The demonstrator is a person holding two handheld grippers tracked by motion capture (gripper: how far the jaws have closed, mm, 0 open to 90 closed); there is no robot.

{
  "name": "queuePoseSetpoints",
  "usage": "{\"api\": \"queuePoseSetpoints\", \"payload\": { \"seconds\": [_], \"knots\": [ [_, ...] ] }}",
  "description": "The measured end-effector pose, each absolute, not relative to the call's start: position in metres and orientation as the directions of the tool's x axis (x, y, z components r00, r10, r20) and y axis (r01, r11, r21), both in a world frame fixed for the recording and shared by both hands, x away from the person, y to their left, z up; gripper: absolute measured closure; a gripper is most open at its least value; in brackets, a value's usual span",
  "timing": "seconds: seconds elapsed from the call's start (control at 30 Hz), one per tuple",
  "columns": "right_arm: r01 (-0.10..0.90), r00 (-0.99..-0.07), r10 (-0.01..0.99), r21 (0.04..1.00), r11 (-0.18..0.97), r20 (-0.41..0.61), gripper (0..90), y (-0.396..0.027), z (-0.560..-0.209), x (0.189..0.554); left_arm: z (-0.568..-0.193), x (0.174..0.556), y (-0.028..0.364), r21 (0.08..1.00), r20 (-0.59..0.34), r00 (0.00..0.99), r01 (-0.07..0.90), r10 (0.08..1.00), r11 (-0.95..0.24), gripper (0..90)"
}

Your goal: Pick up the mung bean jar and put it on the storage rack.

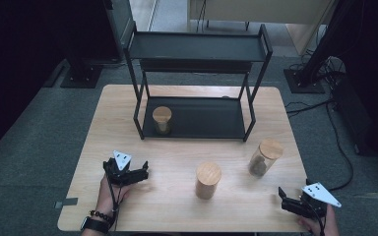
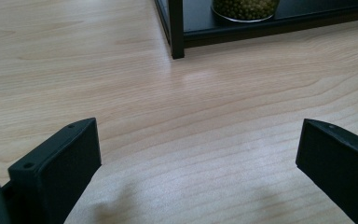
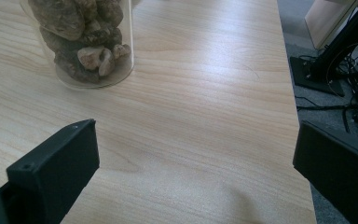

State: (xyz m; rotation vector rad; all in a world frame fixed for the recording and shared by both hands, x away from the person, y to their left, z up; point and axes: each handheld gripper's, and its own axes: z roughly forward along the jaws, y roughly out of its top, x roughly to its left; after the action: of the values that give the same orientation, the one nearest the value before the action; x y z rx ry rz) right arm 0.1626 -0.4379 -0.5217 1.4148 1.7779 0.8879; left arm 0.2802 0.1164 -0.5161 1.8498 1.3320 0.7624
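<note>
Both grippers, left [image 1: 126, 173] and right [image 1: 295, 202], rest with jaws spread, holding nothing. Shelving seems underway: one jar [image 1: 162, 119] already stands on the rack [image 1: 195, 129], so next the right should close round the jar of lumps [image 1: 264, 157] before the rack.

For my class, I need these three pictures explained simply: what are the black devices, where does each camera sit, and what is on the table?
A person sits at a light wooden table, holding hand-operated black tongs in each hand; there is no robot arm. The high view looks down from above: the left tongs show at lower left, the right tongs at lower right. The other two pictures come from cameras riding on the tongs, looking along their own jaws. Both pairs stand open and hold nothing.

On the table stands a black two-tier metal shelf, with a wooden-lidded glass jar of green beans on its lower tier. In front stand a wooden-lidded jar of tan contents and a wooden-lidded glass jar of brown lumps, which shows close up in the right gripper view.
</note>
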Motion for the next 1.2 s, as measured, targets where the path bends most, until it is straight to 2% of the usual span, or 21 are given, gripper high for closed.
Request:
{"api": "queuePoseSetpoints", "payload": {
  "seconds": [1.2],
  "knots": [
    [0.511,-0.164,0.981,0.842,0.172,-0.101,0.0,-0.438,-0.522,0.162,-0.516,0.256,0.144,0.814,0.058,0.309,0.536,0.949,-0.224,0.0]
  ]
}}
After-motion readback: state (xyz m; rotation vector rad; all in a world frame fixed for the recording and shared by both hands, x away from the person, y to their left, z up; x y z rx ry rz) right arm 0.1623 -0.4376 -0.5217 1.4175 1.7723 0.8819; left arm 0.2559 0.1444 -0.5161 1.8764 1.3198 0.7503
